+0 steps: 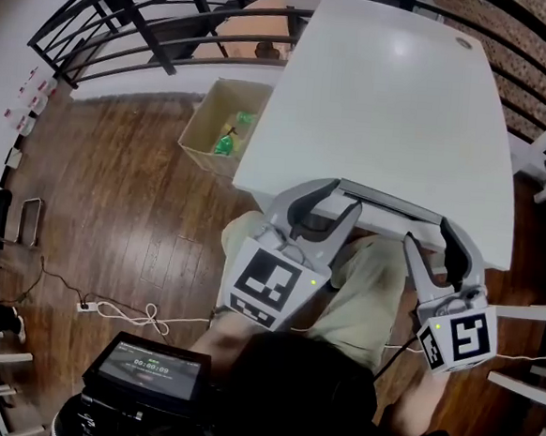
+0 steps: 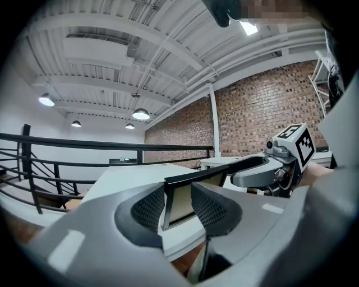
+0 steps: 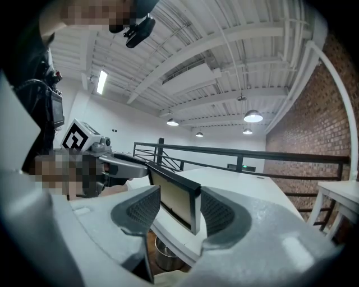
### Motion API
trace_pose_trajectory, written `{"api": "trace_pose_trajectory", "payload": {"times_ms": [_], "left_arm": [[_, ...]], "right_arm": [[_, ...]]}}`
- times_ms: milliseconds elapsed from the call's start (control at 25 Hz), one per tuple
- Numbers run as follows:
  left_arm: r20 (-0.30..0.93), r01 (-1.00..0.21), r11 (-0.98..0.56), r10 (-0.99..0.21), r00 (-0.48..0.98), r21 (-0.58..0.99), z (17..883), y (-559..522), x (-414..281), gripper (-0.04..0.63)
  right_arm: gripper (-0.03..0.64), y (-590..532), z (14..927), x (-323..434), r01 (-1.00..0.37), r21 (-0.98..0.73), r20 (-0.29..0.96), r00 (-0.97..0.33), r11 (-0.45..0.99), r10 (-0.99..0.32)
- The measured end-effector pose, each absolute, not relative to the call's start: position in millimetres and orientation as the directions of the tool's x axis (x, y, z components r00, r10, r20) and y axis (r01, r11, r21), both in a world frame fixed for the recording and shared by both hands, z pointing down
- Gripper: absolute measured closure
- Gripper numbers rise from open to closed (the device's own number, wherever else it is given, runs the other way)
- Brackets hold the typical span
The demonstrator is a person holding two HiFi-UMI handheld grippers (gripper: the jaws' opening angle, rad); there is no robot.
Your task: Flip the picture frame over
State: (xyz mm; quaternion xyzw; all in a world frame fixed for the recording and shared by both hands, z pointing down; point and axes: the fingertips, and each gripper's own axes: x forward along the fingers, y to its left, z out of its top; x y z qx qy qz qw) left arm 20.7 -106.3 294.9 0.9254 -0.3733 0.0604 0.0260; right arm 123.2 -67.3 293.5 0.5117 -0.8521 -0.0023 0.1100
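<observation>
Pinching the picture frame (image 1: 387,204) at both ends, you have it standing on its long edge right at the near lip of the white bench (image 1: 387,90). The left gripper (image 1: 343,195) has its jaws closed on the left end and the right gripper (image 1: 429,232) has its jaws closed on the right end. Whether the lower edge rests on the bench or hangs just clear of it is hard to tell.

The main risk is that lip: if the frame tips toward you, it will probably miss the bench and drop to the wood floor (image 1: 114,200). Each grip sits only at the very end of the frame, so if one wrist turns faster than the other, the frame could twist out of the pads. Lowering the face side too fast could also knock the glazing on the benchtop.
</observation>
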Motion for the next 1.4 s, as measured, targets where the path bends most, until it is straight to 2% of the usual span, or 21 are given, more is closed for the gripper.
{"api": "trace_pose_trajectory", "payload": {"times_ms": [320,1400], "left_arm": [[0.154,-0.687,-0.725,-0.684,0.713,-0.04,301.9,-102.2,20.2,0.44],[0.169,-0.688,-0.724,-0.685,0.709,-0.043,307.5,-142.8,35.0,0.44]], "right_arm": [[0.41,-65.2,301.9,123.3,-0.87,0.105,0.185,-0.459,0.481,-0.869],[0.41,-106.8,305.6,137.7,-0.875,0.108,0.167,-0.451,0.471,-0.877]]}}
